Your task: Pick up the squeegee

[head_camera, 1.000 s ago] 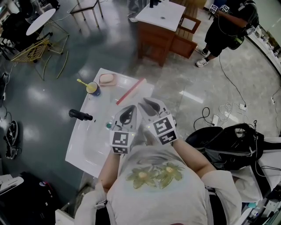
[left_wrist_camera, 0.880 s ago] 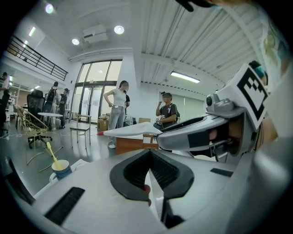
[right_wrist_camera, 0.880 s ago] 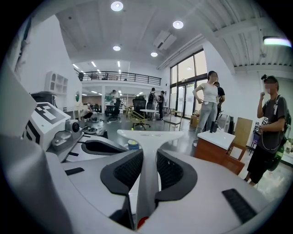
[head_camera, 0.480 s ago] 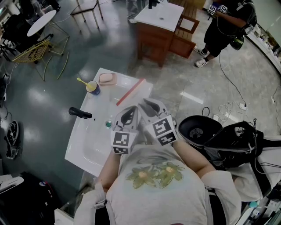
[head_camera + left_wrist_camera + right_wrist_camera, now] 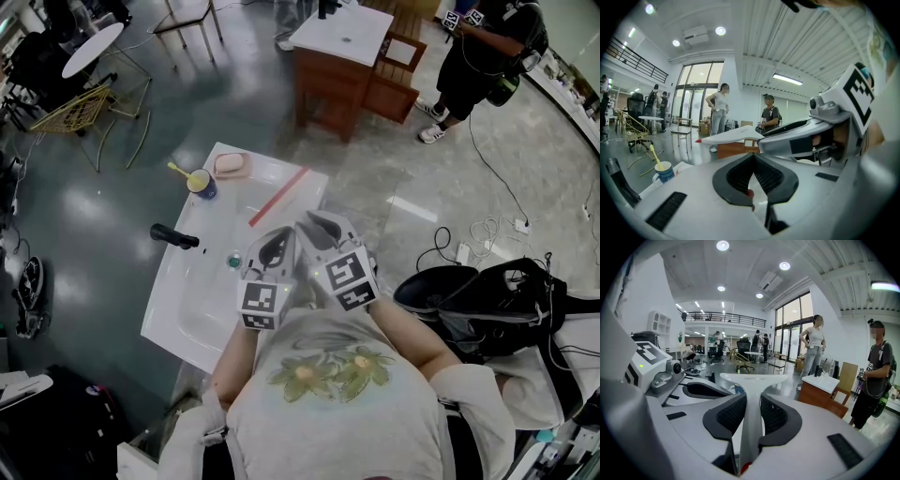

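My right gripper (image 5: 753, 401) is shut on the handle of a white squeegee (image 5: 752, 379), whose wide head stands straight ahead of the jaws. In the head view the squeegee's red rubber edge (image 5: 278, 196) lies slantwise over the white sink top (image 5: 178, 319), just ahead of the right gripper (image 5: 321, 225). My left gripper (image 5: 272, 246) hovers close beside it on the left. Its pads meet at the tips, so the left gripper (image 5: 753, 157) is shut, with nothing held. From there the squeegee (image 5: 733, 136) shows just to the right, level, with a red tip.
On the sink top stand a blue cup with a yellow toothbrush (image 5: 200, 183), a pink soap in a dish (image 5: 231, 165) and a black faucet (image 5: 174, 236). A wooden vanity (image 5: 342, 70) and a standing person (image 5: 487, 56) are beyond. A black bag (image 5: 487, 305) lies on the floor right.
Both grippers and the squeegee keep their places. Only the black bag on the floor at the right changes shape a little.
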A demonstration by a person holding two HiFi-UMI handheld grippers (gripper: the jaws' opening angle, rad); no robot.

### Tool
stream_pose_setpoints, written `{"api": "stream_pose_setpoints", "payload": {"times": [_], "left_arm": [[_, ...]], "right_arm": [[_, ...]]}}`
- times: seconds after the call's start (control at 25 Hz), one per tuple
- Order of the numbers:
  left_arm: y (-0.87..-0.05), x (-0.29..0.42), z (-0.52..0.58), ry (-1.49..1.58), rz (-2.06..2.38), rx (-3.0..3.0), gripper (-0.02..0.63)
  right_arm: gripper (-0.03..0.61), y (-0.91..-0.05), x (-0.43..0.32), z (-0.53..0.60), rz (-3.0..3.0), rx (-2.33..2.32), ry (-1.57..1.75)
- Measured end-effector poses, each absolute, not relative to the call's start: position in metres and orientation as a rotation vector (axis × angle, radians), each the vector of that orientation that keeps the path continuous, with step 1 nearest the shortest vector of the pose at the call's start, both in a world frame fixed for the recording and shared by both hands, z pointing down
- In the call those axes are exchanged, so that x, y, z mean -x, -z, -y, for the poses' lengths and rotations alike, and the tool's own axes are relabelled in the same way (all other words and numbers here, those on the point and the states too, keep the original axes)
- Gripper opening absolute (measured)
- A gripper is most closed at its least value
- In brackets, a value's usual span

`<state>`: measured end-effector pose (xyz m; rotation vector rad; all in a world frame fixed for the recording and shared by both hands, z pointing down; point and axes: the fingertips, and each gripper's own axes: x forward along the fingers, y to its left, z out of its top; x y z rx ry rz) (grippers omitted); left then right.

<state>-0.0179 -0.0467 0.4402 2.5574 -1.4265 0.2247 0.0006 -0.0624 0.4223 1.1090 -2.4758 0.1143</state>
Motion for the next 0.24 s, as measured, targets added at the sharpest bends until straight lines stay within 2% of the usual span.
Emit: {"api": "stream_pose_setpoints", "payload": {"times": [0.24], "left_arm": [[-0.442, 0.019, 0.035, -0.242, 1.42, -2.554, 0.009]], "right_arm": [[0.104, -0.422, -0.001, 0.051, 2.475, -1.103, -0.111]]}}
